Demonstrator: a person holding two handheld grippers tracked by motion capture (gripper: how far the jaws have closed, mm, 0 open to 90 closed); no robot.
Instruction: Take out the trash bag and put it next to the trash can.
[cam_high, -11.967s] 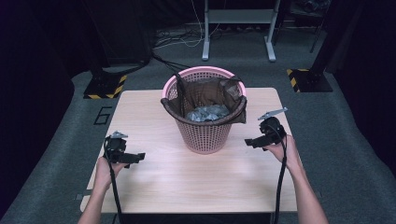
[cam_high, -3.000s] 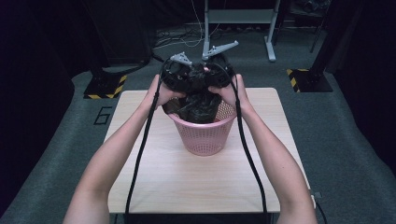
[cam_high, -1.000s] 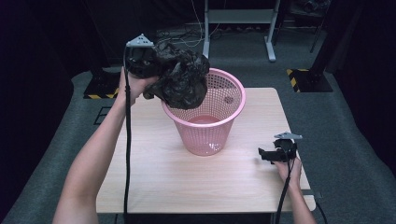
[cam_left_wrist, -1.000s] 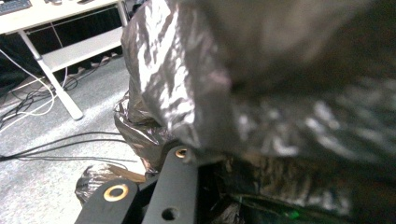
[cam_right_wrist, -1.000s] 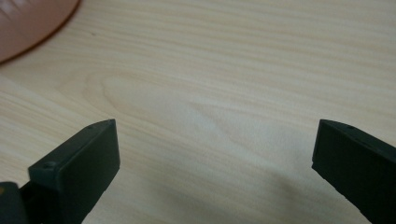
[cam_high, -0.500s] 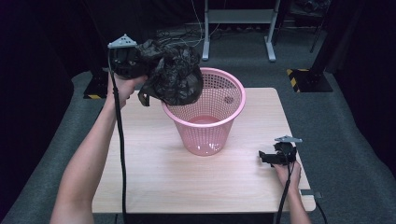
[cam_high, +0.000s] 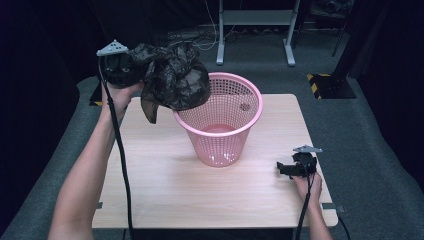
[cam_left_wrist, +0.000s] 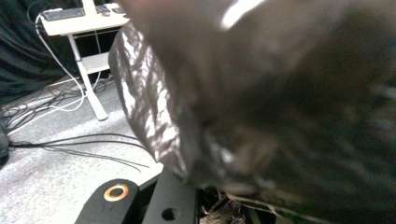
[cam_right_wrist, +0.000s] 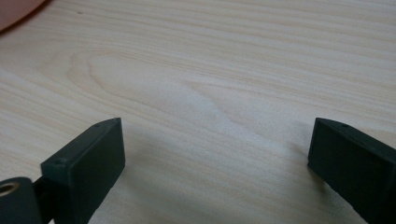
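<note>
No text, label, brand or number can be read anywhere. The one sign is the yellow-and-black hazard striping (cam_high: 320, 80) on the floor, at the foot of a dark post beyond the table.

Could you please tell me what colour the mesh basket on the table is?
The basket is pink; the high view shows it best.

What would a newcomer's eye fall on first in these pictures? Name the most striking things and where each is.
A crumpled dark bin bag hangs in the left tool, raised beside the rim at the table's far left. The pink mesh basket stands mid-table, and the right tool rests open near the front right.
</note>
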